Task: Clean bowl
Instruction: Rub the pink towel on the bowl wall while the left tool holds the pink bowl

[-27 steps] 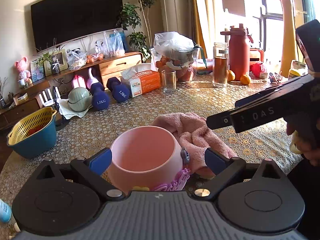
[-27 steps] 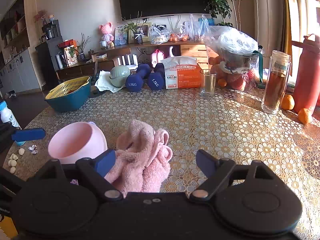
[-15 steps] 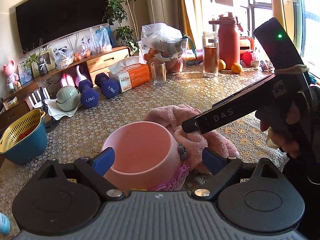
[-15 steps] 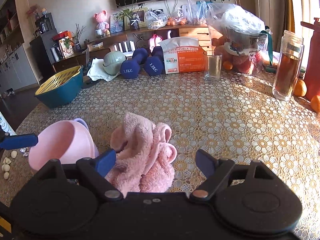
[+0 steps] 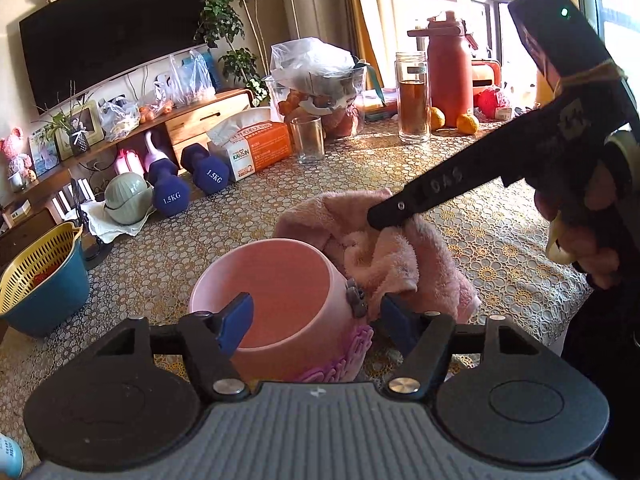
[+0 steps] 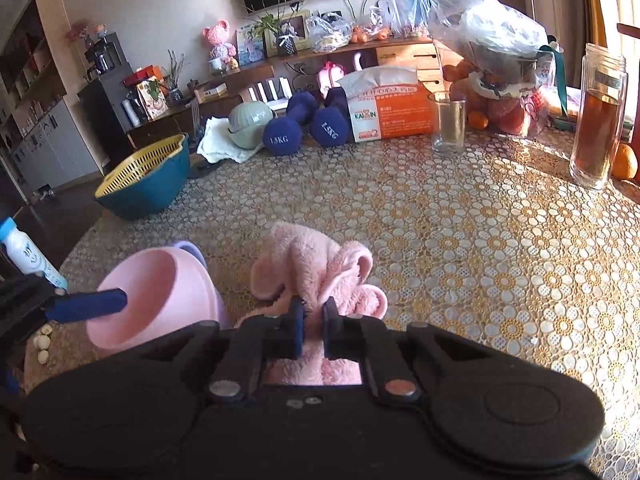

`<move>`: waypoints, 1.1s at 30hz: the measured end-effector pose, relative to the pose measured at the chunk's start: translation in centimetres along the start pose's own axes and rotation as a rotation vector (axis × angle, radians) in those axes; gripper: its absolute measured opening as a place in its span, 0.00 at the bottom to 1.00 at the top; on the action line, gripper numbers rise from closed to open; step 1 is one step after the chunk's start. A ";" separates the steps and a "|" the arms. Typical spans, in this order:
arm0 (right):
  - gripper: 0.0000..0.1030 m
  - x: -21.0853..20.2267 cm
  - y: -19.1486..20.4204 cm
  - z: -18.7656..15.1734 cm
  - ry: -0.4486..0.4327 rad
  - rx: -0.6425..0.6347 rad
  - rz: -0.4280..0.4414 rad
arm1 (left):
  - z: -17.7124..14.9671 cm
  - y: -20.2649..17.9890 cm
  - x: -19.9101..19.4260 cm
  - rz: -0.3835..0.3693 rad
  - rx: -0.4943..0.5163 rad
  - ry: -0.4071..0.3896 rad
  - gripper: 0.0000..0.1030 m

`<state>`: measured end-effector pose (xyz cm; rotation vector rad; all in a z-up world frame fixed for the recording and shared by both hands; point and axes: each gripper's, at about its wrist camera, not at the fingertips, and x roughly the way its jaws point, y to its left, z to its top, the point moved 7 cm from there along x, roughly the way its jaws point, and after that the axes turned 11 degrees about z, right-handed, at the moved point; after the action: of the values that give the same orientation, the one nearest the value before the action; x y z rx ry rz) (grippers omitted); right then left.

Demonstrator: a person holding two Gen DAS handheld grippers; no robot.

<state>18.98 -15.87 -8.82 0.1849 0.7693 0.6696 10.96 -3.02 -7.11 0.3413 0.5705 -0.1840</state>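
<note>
A pink bowl (image 5: 280, 280) (image 6: 152, 288) stands on the patterned tablecloth, right in front of my left gripper (image 5: 316, 316). That gripper is half closed. One blue fingertip (image 5: 236, 320) (image 6: 92, 304) reaches over the rim into the bowl. The other sits outside the right wall, with a gap on each side. A fluffy pink towel (image 5: 400, 264) (image 6: 312, 256) lies bunched just right of the bowl. My right gripper (image 6: 314, 316) (image 5: 380, 218) is shut on a fold of it. A person's hand holds that gripper.
A blue basket with a yellow strainer (image 6: 148, 176) sits at the left table edge. Behind are dumbbells (image 5: 168, 192), a tissue box (image 5: 256, 148), a glass (image 5: 307, 140) and a tea bottle (image 5: 414, 96). A white bottle (image 6: 28, 256) stands near left.
My right gripper came down and closed on the towel. My left gripper's fingers narrowed, the left one going over the bowl's rim.
</note>
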 end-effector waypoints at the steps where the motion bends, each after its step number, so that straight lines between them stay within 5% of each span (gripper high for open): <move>1: 0.07 -0.6 0.2 0.4 -0.018 0.002 0.016 | 0.0 -0.1 0.0 -0.003 0.000 0.000 0.62; 5: 0.07 -2.6 1.9 1.8 -0.064 0.005 0.114 | 0.0 -0.4 0.1 -0.025 0.000 0.005 0.41; 13: 0.07 -1.0 4.9 1.6 -0.032 0.043 0.276 | 0.2 -0.6 0.2 -0.070 -0.013 0.012 0.20; 23: 0.06 1.6 2.3 -0.3 0.023 0.063 0.191 | -0.1 0.0 0.5 -0.104 -0.049 0.020 0.18; 29: 0.06 -0.7 2.7 -0.5 -0.004 0.126 0.331 | -0.2 0.2 0.3 -0.129 -0.063 0.019 0.18; 33: 0.06 0.0 3.7 -0.1 0.017 0.108 0.349 | -0.2 0.2 0.3 -0.145 -0.064 0.017 0.18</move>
<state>17.08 -12.98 -7.46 0.4188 0.7982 0.9603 11.15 -2.78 -7.36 0.2399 0.6172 -0.3021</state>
